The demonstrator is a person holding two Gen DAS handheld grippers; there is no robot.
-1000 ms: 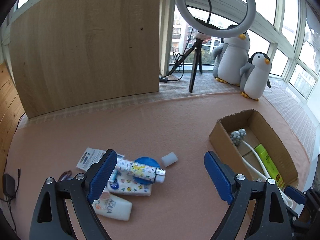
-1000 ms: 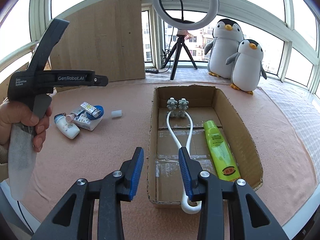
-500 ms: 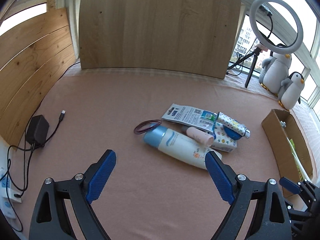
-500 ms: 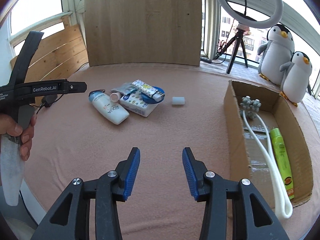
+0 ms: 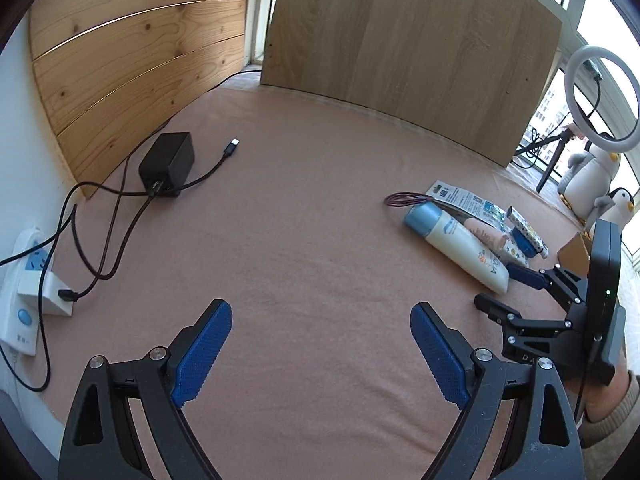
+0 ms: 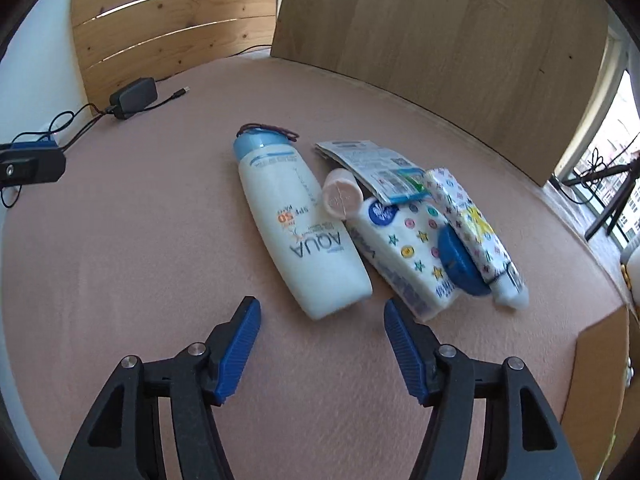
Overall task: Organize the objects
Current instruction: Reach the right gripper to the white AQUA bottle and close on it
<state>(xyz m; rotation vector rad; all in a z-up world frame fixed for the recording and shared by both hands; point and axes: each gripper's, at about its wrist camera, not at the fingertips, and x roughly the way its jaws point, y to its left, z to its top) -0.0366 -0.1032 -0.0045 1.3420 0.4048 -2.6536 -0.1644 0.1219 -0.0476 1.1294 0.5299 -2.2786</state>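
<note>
Right tongs point(image 6: 320, 344) gape wide just short of the sunscreen bottle point(image 6: 304, 232); left tongs point(image 5: 320, 356) wide, empty. Closing could snag the touching tissue pack point(image 6: 404, 248)

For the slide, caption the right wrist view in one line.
Open right gripper nears a white sunscreen bottle lying beside a tissue pack on the pink tablecloth.

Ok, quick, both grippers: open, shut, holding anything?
Left gripper: open, empty, over bare pink tablecloth.
Right gripper: open, empty, just short of the white AQUA bottle.
</note>
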